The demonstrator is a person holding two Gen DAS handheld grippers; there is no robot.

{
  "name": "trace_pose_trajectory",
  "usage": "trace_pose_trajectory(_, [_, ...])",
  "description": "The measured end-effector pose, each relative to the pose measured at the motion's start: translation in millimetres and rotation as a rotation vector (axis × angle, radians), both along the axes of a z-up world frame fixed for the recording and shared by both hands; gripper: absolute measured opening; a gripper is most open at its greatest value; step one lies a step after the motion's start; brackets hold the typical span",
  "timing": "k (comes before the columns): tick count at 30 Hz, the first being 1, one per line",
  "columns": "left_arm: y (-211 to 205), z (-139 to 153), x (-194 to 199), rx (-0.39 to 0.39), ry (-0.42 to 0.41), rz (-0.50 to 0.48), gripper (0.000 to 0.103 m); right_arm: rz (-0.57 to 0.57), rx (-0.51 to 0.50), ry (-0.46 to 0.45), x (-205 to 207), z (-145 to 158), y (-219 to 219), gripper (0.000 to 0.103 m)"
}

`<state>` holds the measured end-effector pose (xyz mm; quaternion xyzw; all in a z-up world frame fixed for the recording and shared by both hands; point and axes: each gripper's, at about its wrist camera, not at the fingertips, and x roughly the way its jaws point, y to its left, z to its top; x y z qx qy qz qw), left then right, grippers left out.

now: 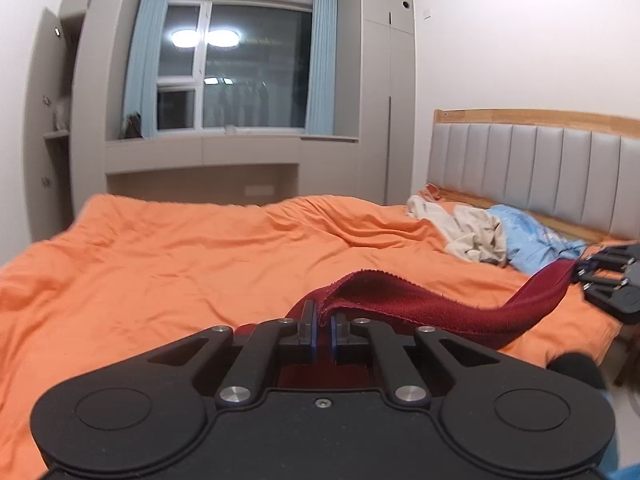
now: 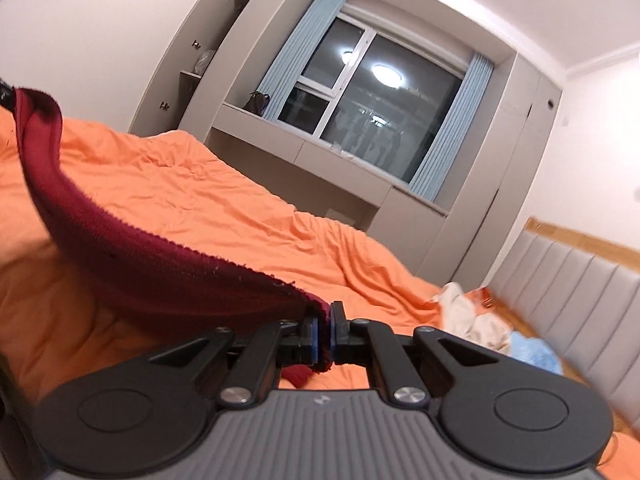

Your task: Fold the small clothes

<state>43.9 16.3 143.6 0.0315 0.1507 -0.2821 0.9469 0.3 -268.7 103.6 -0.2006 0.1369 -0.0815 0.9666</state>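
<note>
Two grippers, red cloth (image 1: 420, 304) edge aloft

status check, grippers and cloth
Left gripper and right gripper both shut on red cloth, held above bed. Nothing in the way.

My left tool (image 1: 324, 326) hides the red cloth's (image 1: 420, 304) lower part; the blue garment (image 2: 534, 352) is blurred, and the frame crops my right tool (image 1: 612, 280).

The orange duvet (image 1: 180, 248) lies open and bare toward the window (image 1: 236, 68). Near the headboard (image 1: 540, 168), a beige garment (image 1: 476, 236) and a blue garment (image 1: 532, 240) crowd the bed's right side.
</note>
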Motion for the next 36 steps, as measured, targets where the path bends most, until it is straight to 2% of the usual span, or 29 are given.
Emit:
trace_pose_trajectory(6, [-26, 20, 85, 0.068, 0.011, 0.011, 0.006, -0.014, 0.023, 0.052, 80, 17, -36, 0.006])
trace_pose_trajectory(12, [-48, 9, 178, 0.114, 0.055, 0.064, 0.006, -0.012, 0.046, 0.13, 169, 7, -59, 0.006])
trace_pose_trajectory(20, [-63, -51, 288, 0.141, 0.204, 0.114, 0.006, -0.023, 0.041, 0.278, 274, -39, -67, 0.006])
trace_pose_trajectory(25, [-65, -97, 345, 0.135, 0.35, 0.147, 0.006, -0.013, 0.117, 0.403, 323, -78, -75, 0.006])
trace_pose_trajectory(28, [-62, -124, 370, 0.122, 0.449, 0.172, 0.007, -0.004, 0.16, 0.467, 346, -99, -82, 0.007])
trace_pose_trajectory(30, [-60, -136, 380, 0.114, 0.486, 0.184, 0.007, -0.004, 0.173, 0.491, 357, -110, -85, 0.007])
trace_pose_trajectory(35, [-57, -152, 394, 0.096, 0.543, 0.194, 0.018, -0.003, 0.228, 0.512, 369, -127, -93, 0.015])
trace_pose_trajectory(36, [-57, -154, 396, 0.086, 0.556, 0.184, 0.025, 0.002, 0.243, 0.515, 370, -128, -94, 0.023])
